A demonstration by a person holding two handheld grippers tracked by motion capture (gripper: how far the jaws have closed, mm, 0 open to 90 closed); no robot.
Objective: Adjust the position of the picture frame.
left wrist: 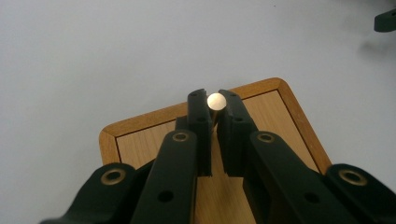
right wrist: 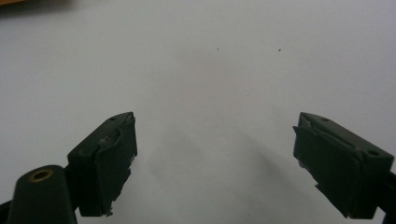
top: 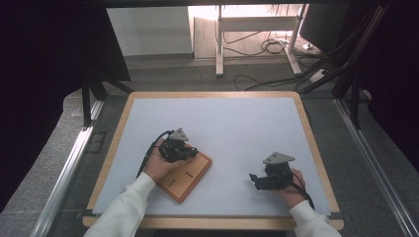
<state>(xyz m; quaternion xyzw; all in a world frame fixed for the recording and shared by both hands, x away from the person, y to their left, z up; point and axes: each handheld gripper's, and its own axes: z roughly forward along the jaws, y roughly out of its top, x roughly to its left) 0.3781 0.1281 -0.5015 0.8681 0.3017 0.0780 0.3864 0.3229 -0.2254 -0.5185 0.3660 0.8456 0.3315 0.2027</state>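
Note:
A wooden board (top: 193, 174) with two small dark slots lies on the white table mat at the front left. My left gripper (top: 192, 151) hovers over the board's far part. In the left gripper view the left gripper (left wrist: 213, 101) is shut on a small round rod (left wrist: 216, 100), whose bright end face points at the camera, with the board (left wrist: 140, 140) below it. My right gripper (top: 253, 178) rests at the front right, pointing left. In the right gripper view the right gripper (right wrist: 215, 140) stands wide open with only bare mat between its jaws.
The white mat (top: 222, 123) covers a table with a wooden rim (top: 212, 94). Metal rails run along both sides of the table. Beyond the far edge are a desk frame (top: 220, 44) and loose cables on the floor.

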